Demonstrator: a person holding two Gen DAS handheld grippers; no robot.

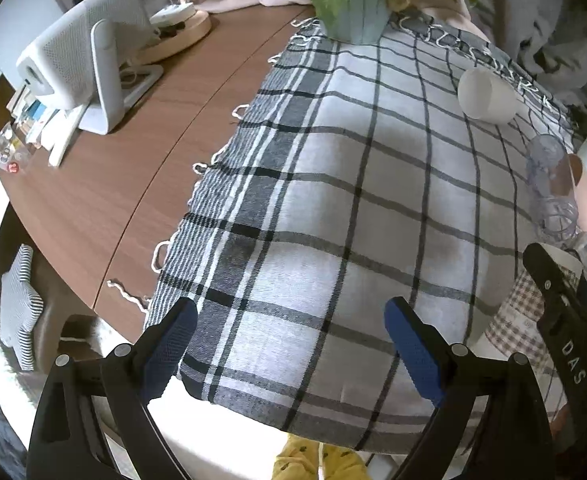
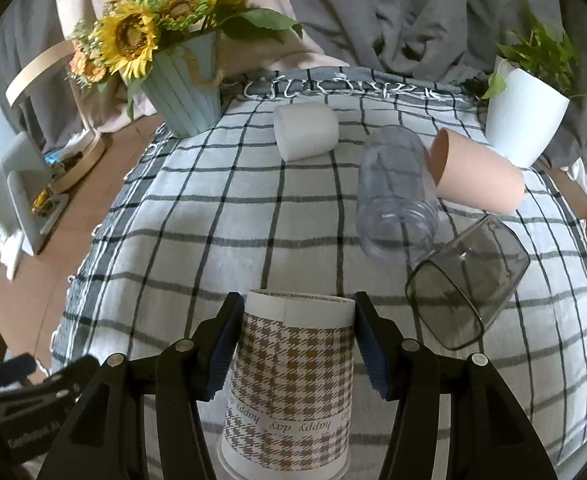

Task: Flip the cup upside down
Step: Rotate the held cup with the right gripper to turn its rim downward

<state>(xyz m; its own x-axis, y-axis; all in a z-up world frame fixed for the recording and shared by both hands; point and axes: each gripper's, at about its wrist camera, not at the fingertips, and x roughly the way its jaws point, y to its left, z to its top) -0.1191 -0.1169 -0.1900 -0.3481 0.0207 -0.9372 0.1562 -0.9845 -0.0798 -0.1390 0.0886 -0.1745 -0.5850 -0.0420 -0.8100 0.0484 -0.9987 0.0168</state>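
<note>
A brown houndstooth paper cup (image 2: 293, 376) stands upside down on the checked cloth (image 2: 213, 240), its "happy day" print inverted. My right gripper (image 2: 297, 344) has a pad against each side of the cup. The cup also shows at the right edge of the left wrist view (image 1: 513, 320), beside the right gripper's black body. My left gripper (image 1: 289, 344) is open and empty over the near edge of the cloth (image 1: 333, 200).
A white cup (image 2: 305, 130), a clear cup (image 2: 397, 192), a pink cup (image 2: 477, 172) and a smoky grey cup (image 2: 465, 280) lie on their sides. A sunflower pot (image 2: 181, 92) and a white plant pot (image 2: 521, 116) stand at the back. A white device (image 1: 77, 56) stands on the wooden table (image 1: 133, 184).
</note>
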